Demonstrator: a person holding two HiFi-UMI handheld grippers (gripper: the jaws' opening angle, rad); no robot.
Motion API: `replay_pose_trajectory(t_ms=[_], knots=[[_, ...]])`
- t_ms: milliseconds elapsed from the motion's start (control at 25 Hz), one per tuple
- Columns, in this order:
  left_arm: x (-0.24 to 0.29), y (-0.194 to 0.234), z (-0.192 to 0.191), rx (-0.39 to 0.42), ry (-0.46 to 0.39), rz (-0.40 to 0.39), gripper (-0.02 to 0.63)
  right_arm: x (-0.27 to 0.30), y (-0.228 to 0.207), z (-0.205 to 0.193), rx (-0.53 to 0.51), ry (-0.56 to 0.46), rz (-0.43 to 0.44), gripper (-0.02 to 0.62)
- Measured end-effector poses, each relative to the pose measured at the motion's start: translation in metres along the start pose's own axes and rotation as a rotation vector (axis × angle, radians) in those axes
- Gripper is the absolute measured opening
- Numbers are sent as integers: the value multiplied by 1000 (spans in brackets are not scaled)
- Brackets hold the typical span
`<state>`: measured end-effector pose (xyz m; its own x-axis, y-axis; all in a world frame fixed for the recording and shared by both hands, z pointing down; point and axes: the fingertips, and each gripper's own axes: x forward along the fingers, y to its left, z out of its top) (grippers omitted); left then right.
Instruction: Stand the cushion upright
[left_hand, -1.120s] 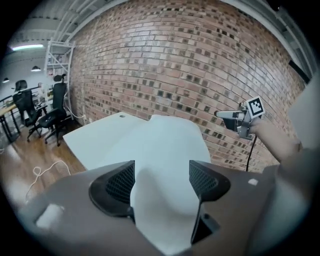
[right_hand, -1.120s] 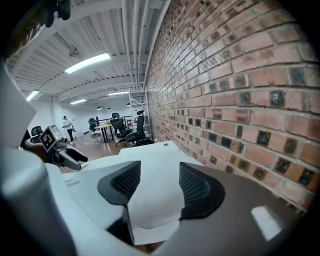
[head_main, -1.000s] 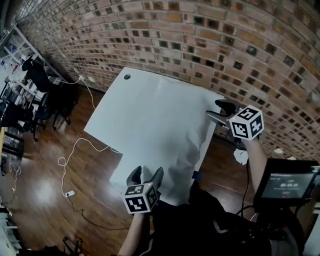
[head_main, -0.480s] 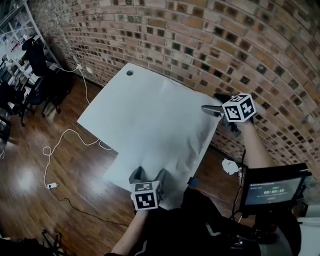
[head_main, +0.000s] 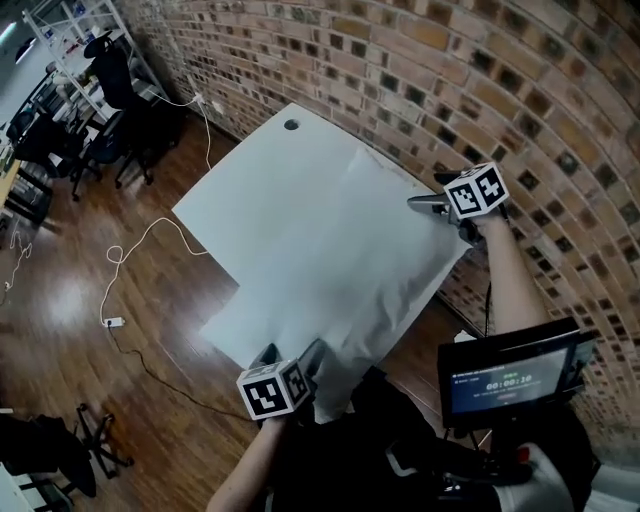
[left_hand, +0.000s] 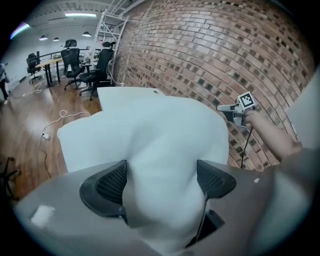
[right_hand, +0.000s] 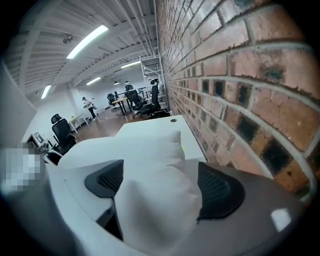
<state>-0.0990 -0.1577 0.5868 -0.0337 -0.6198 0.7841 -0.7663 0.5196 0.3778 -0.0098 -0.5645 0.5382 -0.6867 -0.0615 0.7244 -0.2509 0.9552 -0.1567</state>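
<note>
One brick wall (head_main: 420, 60) runs along the far side, above one wooden floor (head_main: 70, 300). One white table (head_main: 255, 170) stands against the wall. One large white cushion (head_main: 340, 290) lies flat on the table and hangs past the table's near edge. One dark screen (head_main: 505, 375) glows at lower right. One white cable (head_main: 130, 265) trails across the floor.

There are two grippers. The left gripper (head_main: 291, 352) is at the cushion's near edge. Its jaws are opening, and cushion fabric bulges up between them. The right gripper (head_main: 425, 190) is at the cushion's corner beside the wall. Its jaws are also opening, with that corner puffed up between them.
</note>
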Motion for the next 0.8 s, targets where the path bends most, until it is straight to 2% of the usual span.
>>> replay_pose_trajectory(t_ms=[160, 280, 400, 600, 800], knots=[[17, 1, -3, -5, 1, 25, 428, 24, -12, 0, -31, 84, 37, 477], [18, 2, 1, -17, -9, 4, 414, 47, -16, -11, -32, 181, 83, 493], [19, 7, 2, -27, -19, 12, 399, 73, -7, -26, -30, 279, 160, 505], [31, 20, 1, 18, -42, 59, 374, 95, 24, -49, 6, 376, 325, 334], [42, 27, 3, -16, -7, 9, 294, 93, 37, -51, -27, 450, 348, 215]])
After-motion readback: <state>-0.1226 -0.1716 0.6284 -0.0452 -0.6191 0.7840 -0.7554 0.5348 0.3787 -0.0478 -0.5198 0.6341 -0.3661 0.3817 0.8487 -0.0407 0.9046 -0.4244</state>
